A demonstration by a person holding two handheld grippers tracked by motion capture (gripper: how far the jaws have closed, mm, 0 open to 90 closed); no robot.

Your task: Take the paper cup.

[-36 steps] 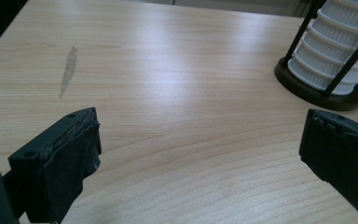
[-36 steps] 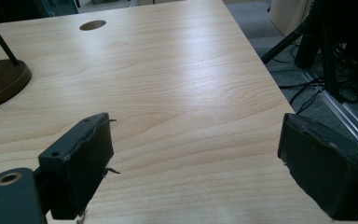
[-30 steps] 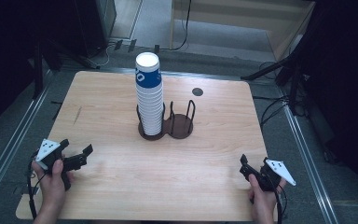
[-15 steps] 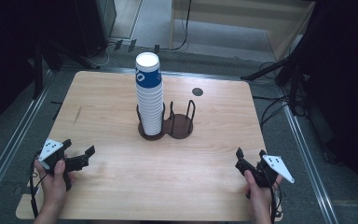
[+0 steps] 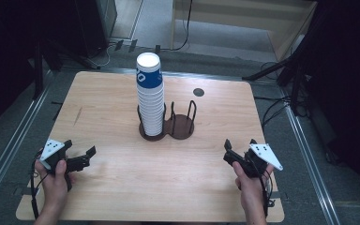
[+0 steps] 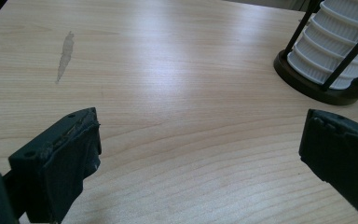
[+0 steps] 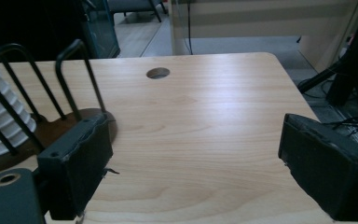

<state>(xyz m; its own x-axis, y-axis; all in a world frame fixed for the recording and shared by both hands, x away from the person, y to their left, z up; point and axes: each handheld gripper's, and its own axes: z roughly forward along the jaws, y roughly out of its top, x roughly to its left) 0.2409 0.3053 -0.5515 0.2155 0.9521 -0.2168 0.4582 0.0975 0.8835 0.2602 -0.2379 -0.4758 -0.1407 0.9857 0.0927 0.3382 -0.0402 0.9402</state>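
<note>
Needed, with both tongs empty and spread apart, the right tongs at lower right just widened again, the left tongs at lower left: a level approach to the cup stack at center frame in its holder on the desk, pinching one rim.

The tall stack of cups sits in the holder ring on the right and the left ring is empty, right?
Not quite. In the high view the stack of cups sits in the left ring of the holder, and the right ring is the empty one.
</note>
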